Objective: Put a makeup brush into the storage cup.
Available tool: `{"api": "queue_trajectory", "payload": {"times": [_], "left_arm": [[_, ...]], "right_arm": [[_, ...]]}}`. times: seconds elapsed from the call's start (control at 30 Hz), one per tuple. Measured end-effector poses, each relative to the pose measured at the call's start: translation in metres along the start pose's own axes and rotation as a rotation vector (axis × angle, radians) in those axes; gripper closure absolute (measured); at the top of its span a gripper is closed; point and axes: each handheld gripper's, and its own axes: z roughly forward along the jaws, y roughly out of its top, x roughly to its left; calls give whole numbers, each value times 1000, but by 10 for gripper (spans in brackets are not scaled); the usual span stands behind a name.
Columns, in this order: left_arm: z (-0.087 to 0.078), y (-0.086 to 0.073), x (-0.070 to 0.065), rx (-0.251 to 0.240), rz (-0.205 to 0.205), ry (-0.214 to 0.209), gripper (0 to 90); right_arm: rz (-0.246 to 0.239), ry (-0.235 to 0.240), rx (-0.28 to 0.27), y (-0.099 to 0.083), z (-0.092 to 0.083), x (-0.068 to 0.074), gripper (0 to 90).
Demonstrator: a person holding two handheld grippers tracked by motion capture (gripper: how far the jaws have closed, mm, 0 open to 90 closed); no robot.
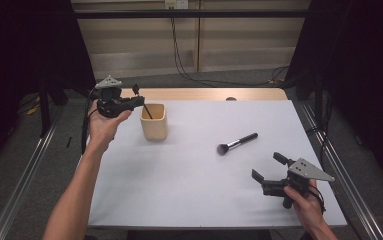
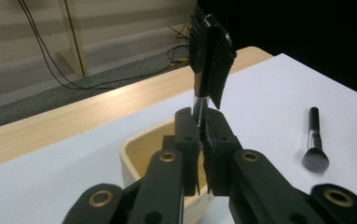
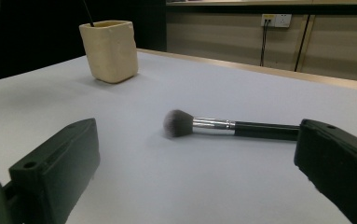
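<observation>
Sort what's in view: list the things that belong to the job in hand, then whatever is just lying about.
In the job:
- left gripper, shut on the fan brush
- cream cup, with the fan brush's handle going down into it
- round makeup brush lying on the table
- right gripper, open, near the round makeup brush

Lying about:
- cables on the floor beyond the table

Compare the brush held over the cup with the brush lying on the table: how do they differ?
The held brush has a flat, fan-shaped black head; the loose brush has a round, grey-tipped head. The held brush stands roughly upright, head up, clamped in the left gripper's jaws, its thin handle reaching down into the cream cup; the loose brush lies flat, untouched. Both look like makeup brushes.
</observation>
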Motion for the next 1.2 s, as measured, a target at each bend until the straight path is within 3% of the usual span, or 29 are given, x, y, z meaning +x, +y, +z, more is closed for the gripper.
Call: {"api": "queue_trajectory", "payload": {"times": [0.6,0.63,0.67,0.93,1.2], "left_arm": [[17,-15,0,37,2,-1,858],[19,-16,-1,26,-15,-4,858],[19,-16,0,38,1,-6,858],[24,-21,-2,41,10,-9,858],[28,-29,0,41,-18,5,857]], "right_arm": [[-9,7,6,0,1,1,0],[-10,7,6,0,1,1,0],[-10,8,5,0,1,1,0],[-10,8,5,0,1,1,0],[-11,8,10,0,1,1,0]]}}
